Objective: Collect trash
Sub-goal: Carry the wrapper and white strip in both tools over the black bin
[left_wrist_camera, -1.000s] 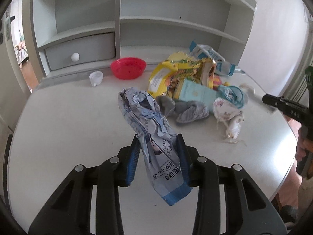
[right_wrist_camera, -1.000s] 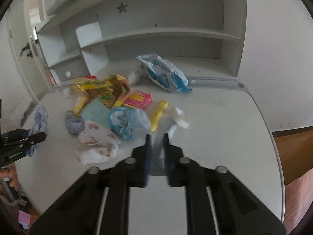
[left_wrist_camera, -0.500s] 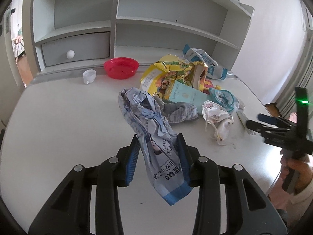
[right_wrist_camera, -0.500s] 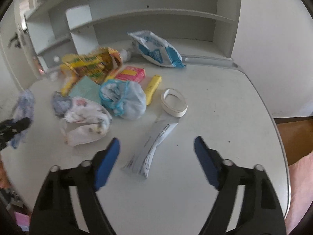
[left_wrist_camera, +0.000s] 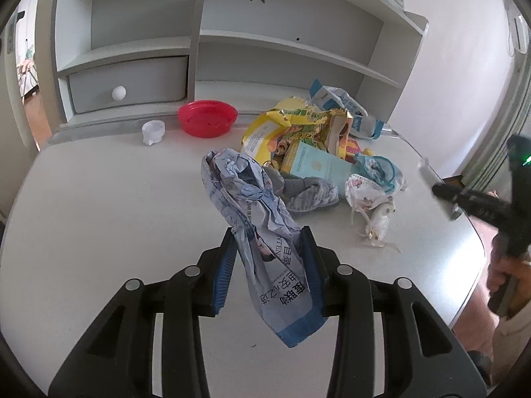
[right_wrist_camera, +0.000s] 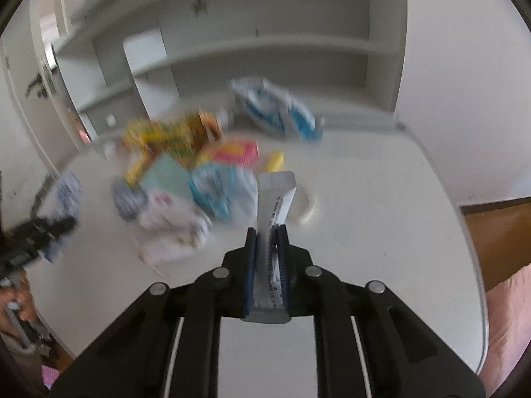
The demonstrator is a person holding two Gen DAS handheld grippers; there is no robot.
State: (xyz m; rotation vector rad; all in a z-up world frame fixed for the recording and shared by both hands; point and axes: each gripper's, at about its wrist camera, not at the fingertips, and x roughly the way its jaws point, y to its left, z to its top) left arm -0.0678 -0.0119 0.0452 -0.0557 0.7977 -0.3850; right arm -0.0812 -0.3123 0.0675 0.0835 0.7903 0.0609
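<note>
White tube [right_wrist_camera: 272, 212], newly gripped; "INTEN" wrapper [left_wrist_camera: 262, 232].

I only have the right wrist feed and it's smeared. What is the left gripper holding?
Observer: The left gripper has its jaws shut on a crumpled blue-grey printed wrapper, lifted off the table.
Operator: Anything on the table left of the pile? My side is a blur.
Observer: A red bowl sits by the shelf base, with a small white cup beside it.
Operator: Does my right gripper show in that view?
Observer: Yes, at the right edge, the right gripper carries a flat white packet above the table edge.
</note>
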